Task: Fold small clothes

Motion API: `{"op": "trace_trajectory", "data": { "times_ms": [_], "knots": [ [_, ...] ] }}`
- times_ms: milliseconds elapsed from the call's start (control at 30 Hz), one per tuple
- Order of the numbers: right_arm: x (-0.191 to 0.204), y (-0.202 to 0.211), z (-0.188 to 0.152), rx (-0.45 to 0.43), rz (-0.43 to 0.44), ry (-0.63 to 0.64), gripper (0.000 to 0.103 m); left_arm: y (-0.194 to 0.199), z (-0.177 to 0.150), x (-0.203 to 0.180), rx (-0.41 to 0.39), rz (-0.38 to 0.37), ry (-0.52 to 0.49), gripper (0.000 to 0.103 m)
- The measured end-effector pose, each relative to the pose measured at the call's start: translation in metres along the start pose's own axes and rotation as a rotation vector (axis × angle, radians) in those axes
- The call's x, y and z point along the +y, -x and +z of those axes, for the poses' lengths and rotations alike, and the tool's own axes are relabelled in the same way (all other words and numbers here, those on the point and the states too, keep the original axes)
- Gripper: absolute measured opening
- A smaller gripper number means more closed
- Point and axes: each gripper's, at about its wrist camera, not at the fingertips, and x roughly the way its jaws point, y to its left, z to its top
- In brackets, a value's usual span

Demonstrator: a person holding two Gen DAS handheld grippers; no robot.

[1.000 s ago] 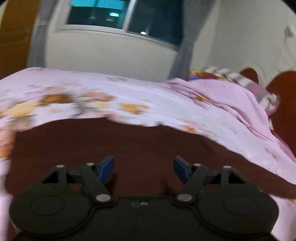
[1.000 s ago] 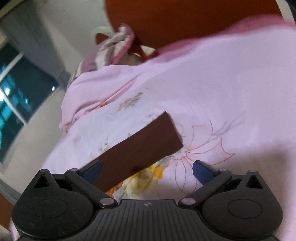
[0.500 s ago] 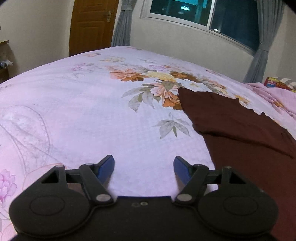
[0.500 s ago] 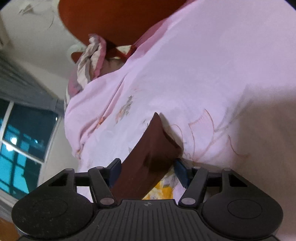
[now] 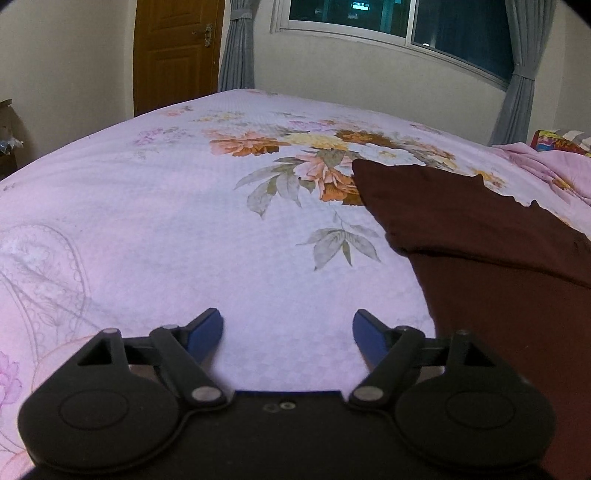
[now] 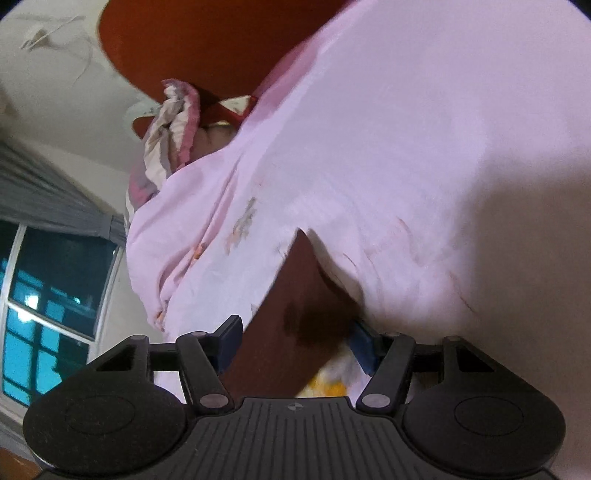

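Note:
A dark maroon garment [image 5: 480,258] lies on the pink floral bedsheet [image 5: 147,221], with one layer folded over itself at the right of the left wrist view. My left gripper [image 5: 288,336] hovers over bare sheet just left of the garment's edge; its jaws are opening and nothing is between them. In the right wrist view a bunched corner of the maroon garment [image 6: 295,295] fills the gap of my right gripper [image 6: 295,343]. Both blue pads press on the cloth. The view is rolled, so the bed tilts steeply.
A wooden door [image 5: 173,51], a dark window [image 5: 388,18] and grey curtains [image 5: 236,44] stand beyond the bed. A colourful pillow [image 5: 561,142] and rumpled pink bedding [image 5: 546,166] lie at the far right. A reddish-brown headboard [image 6: 203,40] and a frilled pillow [image 6: 173,133] sit behind the right gripper.
The left gripper swung from above the garment to the bare sheet on its left and opened a little wider. The right gripper closed on the garment's corner and rolled.

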Motion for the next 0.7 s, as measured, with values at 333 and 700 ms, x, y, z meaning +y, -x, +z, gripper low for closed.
{"op": "trace_trajectory", "data": {
  "times_ms": [333,700],
  "knots": [
    [0.013,-0.024,0.001,0.033,-0.065,0.151,0.019,0.0,0.001,0.002,-0.007,-0.012,0.014,0.08],
    [0.155,-0.061,-0.058,0.084,-0.017,0.473,0.015,-0.006,0.037,0.049,0.075,-0.02,-0.054,0.08]
  ]
}}
